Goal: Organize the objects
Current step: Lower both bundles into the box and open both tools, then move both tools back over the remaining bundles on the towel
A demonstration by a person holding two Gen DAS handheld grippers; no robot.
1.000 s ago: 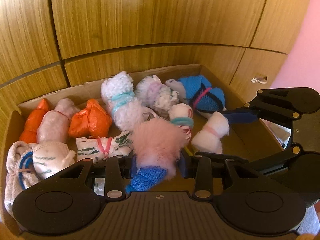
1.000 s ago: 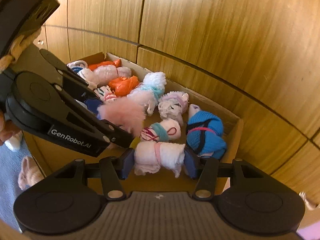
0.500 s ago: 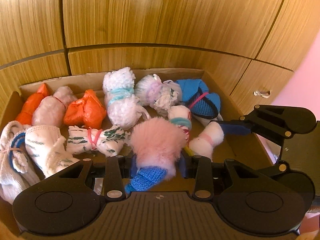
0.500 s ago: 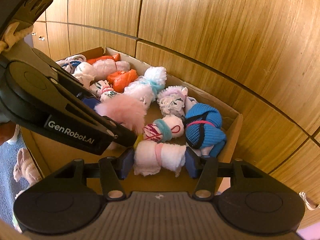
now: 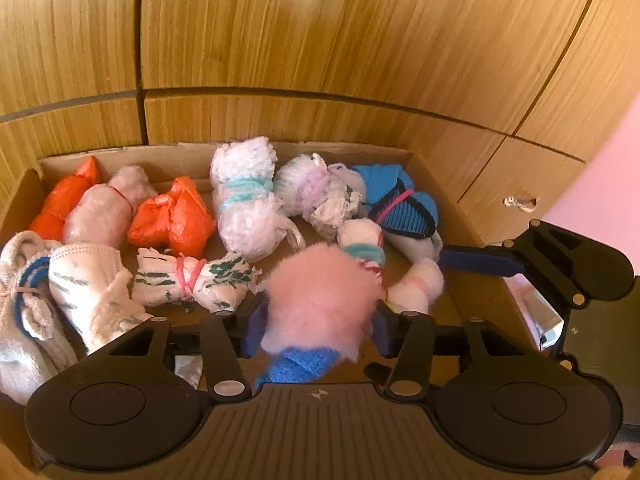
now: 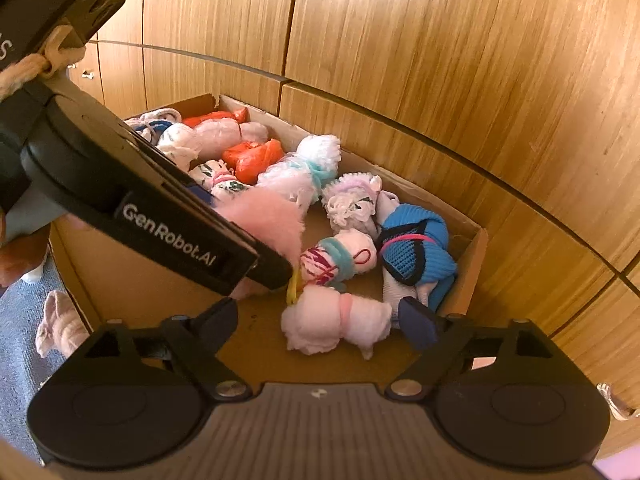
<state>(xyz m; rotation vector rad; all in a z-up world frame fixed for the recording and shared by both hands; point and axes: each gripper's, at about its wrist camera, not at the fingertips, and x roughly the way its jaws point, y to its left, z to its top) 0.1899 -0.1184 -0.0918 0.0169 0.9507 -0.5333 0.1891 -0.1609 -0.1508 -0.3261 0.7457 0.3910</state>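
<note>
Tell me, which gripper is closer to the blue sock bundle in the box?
Right. The right gripper straddles the pale pink bundle, with one fingertip right beside the blue sock bundle. The left gripper sits further off, around the fluffy pink bundle.

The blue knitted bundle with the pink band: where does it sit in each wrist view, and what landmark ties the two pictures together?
Left wrist: blue knitted bundle at upper right of the cardboard box, near its far right corner.
Right wrist: same bundle right of centre, by the box's right wall.
Shared landmark: fluffy pink bundle between the left gripper's fingers.
</note>
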